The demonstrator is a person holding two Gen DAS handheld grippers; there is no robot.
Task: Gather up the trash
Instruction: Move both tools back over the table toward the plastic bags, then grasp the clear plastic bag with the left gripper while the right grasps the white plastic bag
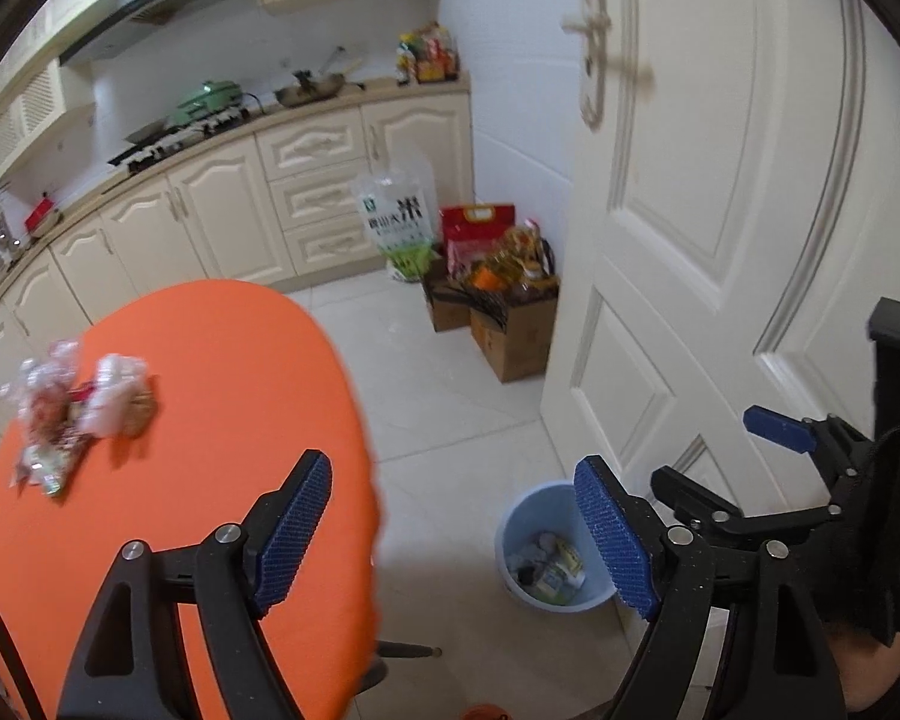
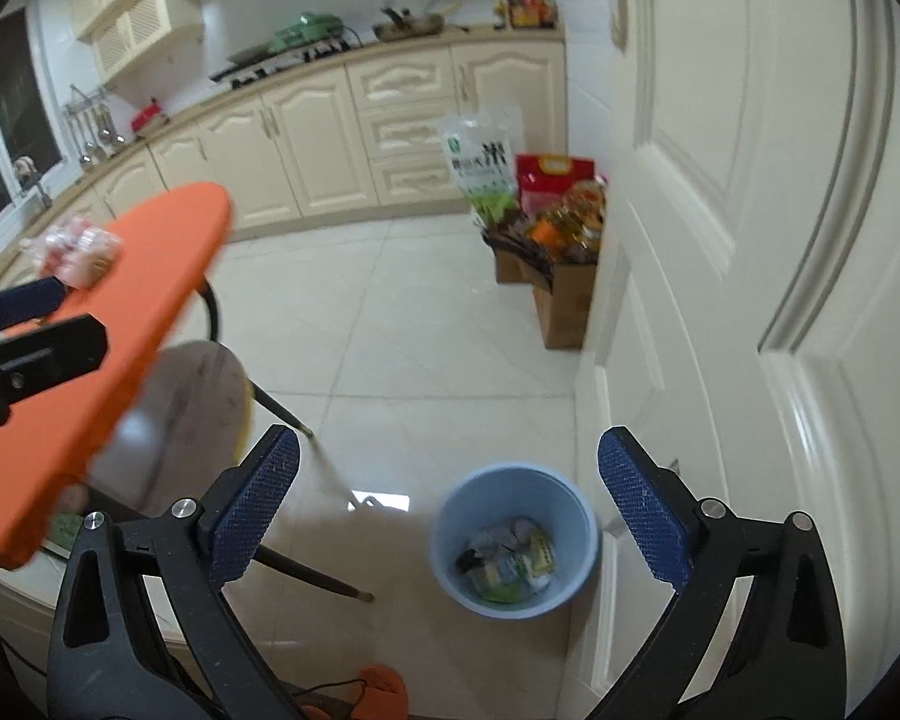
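Both grippers are held above a kitchen floor, and neither has anything in it. The left gripper (image 1: 453, 531) has its blue-padded fingers (image 1: 294, 531) spread wide apart; its left finger hangs over the near edge of the orange table (image 1: 222, 420), while its right finger shows in front of the blue bin (image 1: 513, 525). The right gripper (image 2: 450, 510) is likewise wide open and empty, and in its view the bin (image 2: 450, 516) sits on the floor between the two fingers, close beside the white door (image 2: 750, 240).

The bin already has rubbish in it: crumpled wrappers and small packets (image 2: 507, 558) lie at its bottom. More rubbish is on the table, a loose pile of crinkled clear and white wrappers (image 1: 72, 408) towards the far left side of the orange top, well apart from both grippers. In the right wrist view the same pile (image 2: 75, 249) shows at the table's far end (blurred, so the separate pieces cannot be told apart).

A stool (image 2: 192, 414) with dark legs stands under the table. Against the far cabinets (image 1: 306, 192) stand cardboard boxes (image 1: 510, 330) filled with bottles and bags, near the door
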